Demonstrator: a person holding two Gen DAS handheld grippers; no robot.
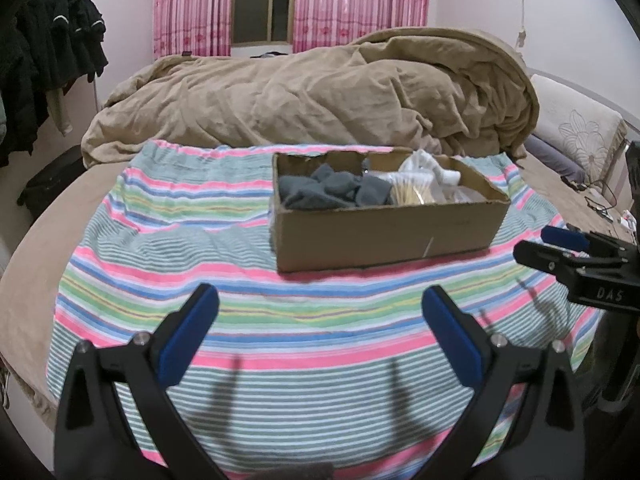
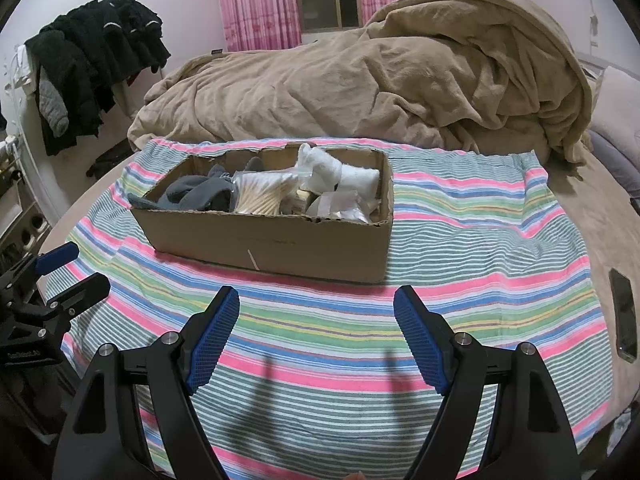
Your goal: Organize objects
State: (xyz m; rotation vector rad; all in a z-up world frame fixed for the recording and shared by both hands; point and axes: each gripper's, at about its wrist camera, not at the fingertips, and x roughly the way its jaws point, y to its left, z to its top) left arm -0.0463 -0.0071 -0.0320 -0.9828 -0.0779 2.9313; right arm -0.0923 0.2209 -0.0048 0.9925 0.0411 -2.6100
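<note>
A cardboard box (image 1: 384, 232) (image 2: 272, 240) stands on a striped cloth (image 1: 168, 264) (image 2: 480, 240) spread on the bed. In the box lie grey socks (image 1: 328, 190) (image 2: 196, 194), a pack of cotton swabs (image 1: 412, 194) (image 2: 260, 196), white socks (image 2: 336, 172) and a clear plastic bag (image 2: 340, 206). My left gripper (image 1: 320, 300) is open and empty, above the cloth in front of the box. My right gripper (image 2: 316, 296) is open and empty, also in front of the box. Each gripper shows in the other's view, the right (image 1: 536, 242) and the left (image 2: 86, 268).
A crumpled tan blanket (image 1: 320, 92) (image 2: 360, 88) lies behind the box. Dark clothes (image 1: 44, 60) (image 2: 92, 52) hang at the left. A phone (image 2: 624, 316) lies on the bed at the right. Cables (image 1: 596, 200) and a pillow (image 1: 576, 128) lie at the far right.
</note>
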